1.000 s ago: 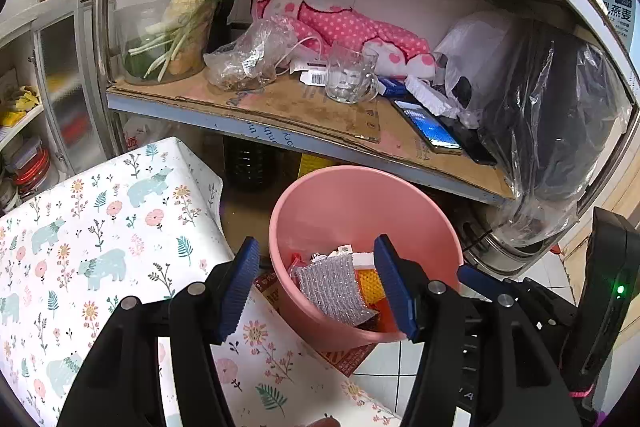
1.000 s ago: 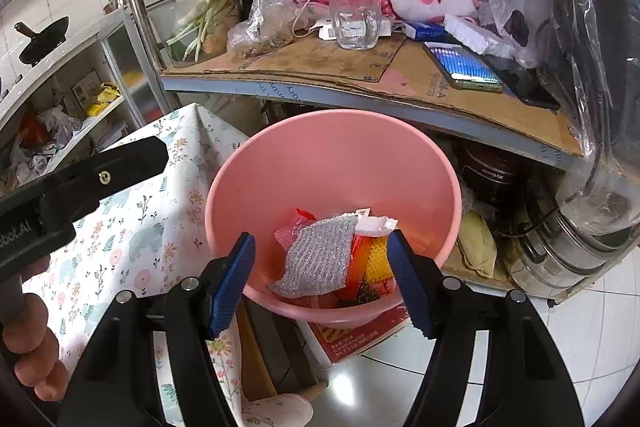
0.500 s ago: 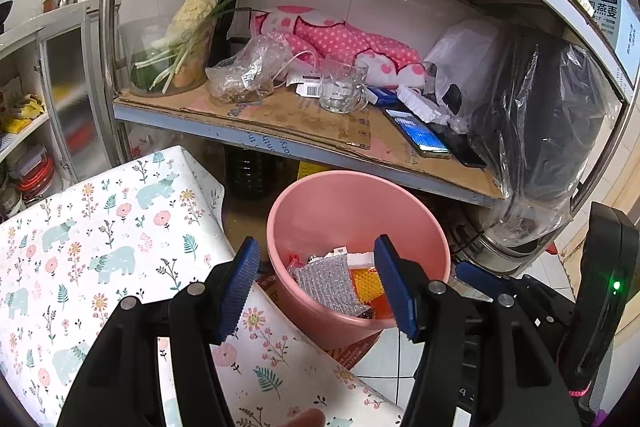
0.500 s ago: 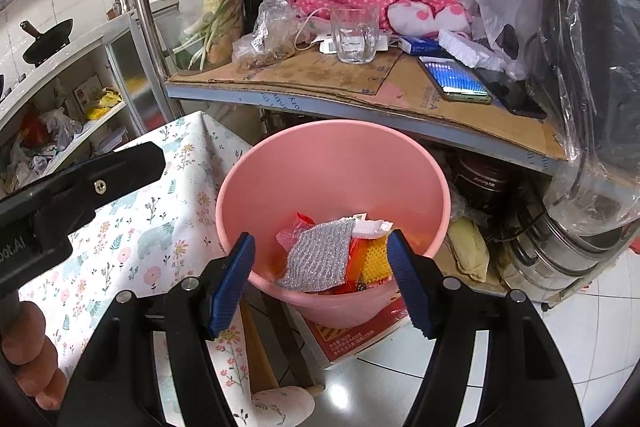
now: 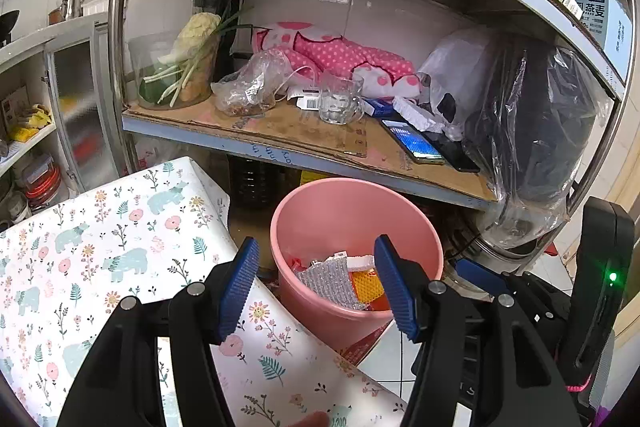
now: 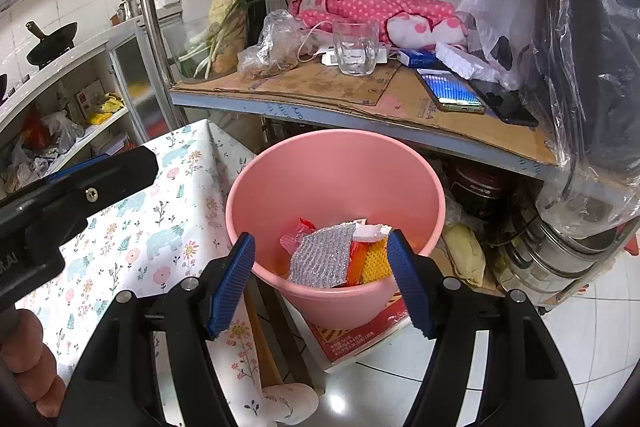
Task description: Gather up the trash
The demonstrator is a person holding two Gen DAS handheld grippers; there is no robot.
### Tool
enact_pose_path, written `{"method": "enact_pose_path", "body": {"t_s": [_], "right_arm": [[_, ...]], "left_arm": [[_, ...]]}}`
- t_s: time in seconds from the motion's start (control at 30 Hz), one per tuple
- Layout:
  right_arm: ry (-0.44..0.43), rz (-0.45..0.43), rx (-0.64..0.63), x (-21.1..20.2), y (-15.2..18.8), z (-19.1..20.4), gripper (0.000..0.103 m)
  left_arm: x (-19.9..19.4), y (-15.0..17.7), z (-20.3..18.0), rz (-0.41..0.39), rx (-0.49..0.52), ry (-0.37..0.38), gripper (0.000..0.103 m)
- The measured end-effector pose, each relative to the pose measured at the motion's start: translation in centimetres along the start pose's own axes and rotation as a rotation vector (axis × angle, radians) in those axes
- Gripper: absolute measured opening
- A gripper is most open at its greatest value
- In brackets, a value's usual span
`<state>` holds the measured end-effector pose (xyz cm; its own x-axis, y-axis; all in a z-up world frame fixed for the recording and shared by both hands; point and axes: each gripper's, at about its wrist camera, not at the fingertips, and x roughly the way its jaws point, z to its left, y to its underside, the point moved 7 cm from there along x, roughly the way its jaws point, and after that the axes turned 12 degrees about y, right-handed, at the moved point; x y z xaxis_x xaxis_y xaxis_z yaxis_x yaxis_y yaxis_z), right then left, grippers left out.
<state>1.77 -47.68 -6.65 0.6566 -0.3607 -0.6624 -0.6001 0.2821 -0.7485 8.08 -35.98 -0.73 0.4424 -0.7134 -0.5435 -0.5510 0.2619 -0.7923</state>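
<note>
A pink bin (image 5: 352, 211) (image 6: 340, 179) stands on the floor beside the table, under a shelf. Inside it lie a silver mesh scrubber (image 6: 320, 255) (image 5: 328, 281), an orange-yellow sponge (image 6: 372, 263) (image 5: 366, 287), a red wrapper (image 6: 298, 231) and a white scrap (image 6: 374, 231). My left gripper (image 5: 316, 283) hangs open above the table's corner, nothing between its blue pads. Just as empty, my right gripper (image 6: 322, 279) is open in front of the bin. In the right wrist view the left gripper's black body (image 6: 76, 187) shows at the left, with a person's fingers (image 6: 28, 355) below it.
The table under a floral cloth (image 5: 100, 247) (image 6: 140, 227) lies to the left. A cardboard-lined shelf (image 5: 300, 131) carries a glass mug (image 6: 356, 47), phones (image 6: 452, 91), plastic bags and pink fabric. Steel pots (image 6: 560, 259) and a red box (image 6: 360, 335) stand on the tiled floor.
Both grippers have drawn back and risen a little from the bin, which looks smaller and lower now. More of the upper shelf shows. Both jaws keep the same width.
</note>
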Motion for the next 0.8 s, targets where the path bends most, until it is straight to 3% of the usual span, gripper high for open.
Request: {"method": "enact_pose_path", "body": {"t_s": [0.8], "right_arm": [[0.003, 0.003, -0.011, -0.39, 0.21, 0.46, 0.069]], "left_arm": [[-0.97, 0.44, 0.18, -0.015, 0.0, -0.018, 0.059]]}}
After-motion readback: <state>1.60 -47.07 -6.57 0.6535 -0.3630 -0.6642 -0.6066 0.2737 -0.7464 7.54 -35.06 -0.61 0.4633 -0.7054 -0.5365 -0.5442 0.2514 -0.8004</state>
